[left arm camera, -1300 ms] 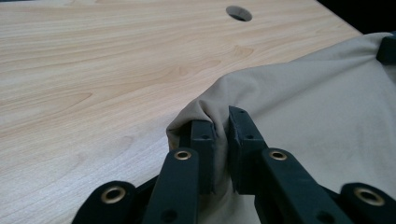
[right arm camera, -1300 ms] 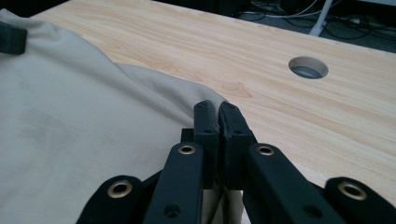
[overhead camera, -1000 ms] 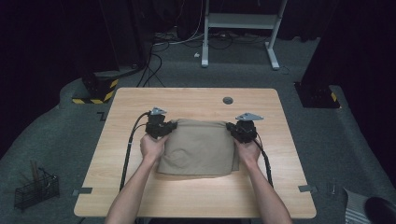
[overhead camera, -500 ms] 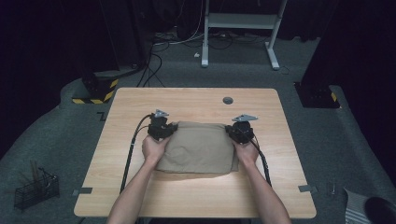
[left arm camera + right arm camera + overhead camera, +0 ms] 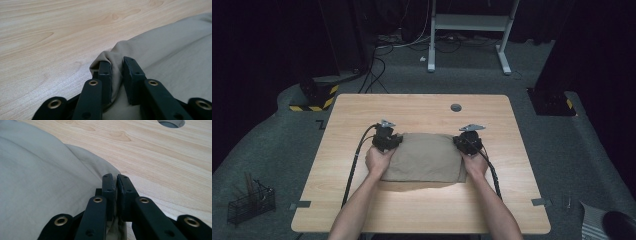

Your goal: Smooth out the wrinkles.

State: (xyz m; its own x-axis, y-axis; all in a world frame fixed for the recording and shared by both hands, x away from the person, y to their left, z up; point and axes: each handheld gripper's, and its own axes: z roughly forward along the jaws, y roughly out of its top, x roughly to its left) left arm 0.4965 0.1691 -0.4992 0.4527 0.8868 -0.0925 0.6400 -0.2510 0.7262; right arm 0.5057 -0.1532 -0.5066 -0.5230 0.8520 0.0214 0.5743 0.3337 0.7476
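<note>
On the light wooden table (image 5: pixel 422 210), near-side of its round grey cable hole (image 5: pixel 455 107), the folded beige cloth (image 5: pixel 427 157) lies flat, each far corner pinched in the left gripper (image 5: pixel 117 72) and right gripper (image 5: pixel 117 185), probably so the fold stays even.

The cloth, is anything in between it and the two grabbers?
Nothing visible is. The left gripper has a fold of the tan cloth between its jaws, with a small gap showing, and the right gripper pinches the cloth's edge. Bare wooden table lies beyond.
</note>
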